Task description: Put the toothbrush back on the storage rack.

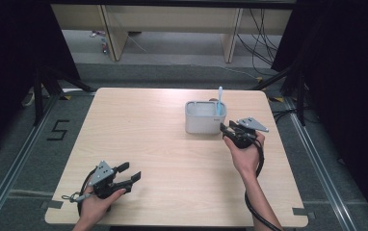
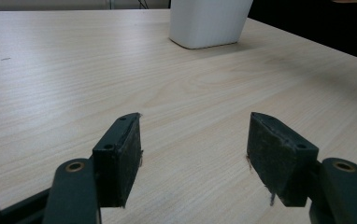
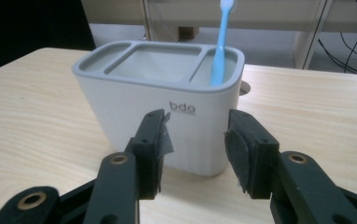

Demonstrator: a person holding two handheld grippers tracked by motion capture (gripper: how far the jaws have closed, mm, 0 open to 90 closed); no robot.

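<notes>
Filling the middle of the high view, the light wooden table ran from a rounded far edge in the upper half of the frame down to the near edge at the bottom. On it, right of centre and toward the upper part of the frame, stood the white holder, upright, with a grey rim. In the right gripper view the holder took up the centre of the frame; its top was split into three compartments, a narrow one at the left, a wide one in the middle and a narrow one at the right, and small dark lettering sat on its front wall.

The left hand-held gripper lay low over the table in the lower left of the high view, well apart from the holder, its jaws spread wide with nothing between them; in the left gripper view the bare wood showed in the gap. The right hand-held gripper sat just beside the holder's lower right corner, right of centre in the high view. Its jaws stood moderately apart, empty, pointed at the holder's front wall.

The blue toothbrush stood in the right-hand compartment, leaning slightly, its head reaching the top edge of the right gripper view.
</notes>
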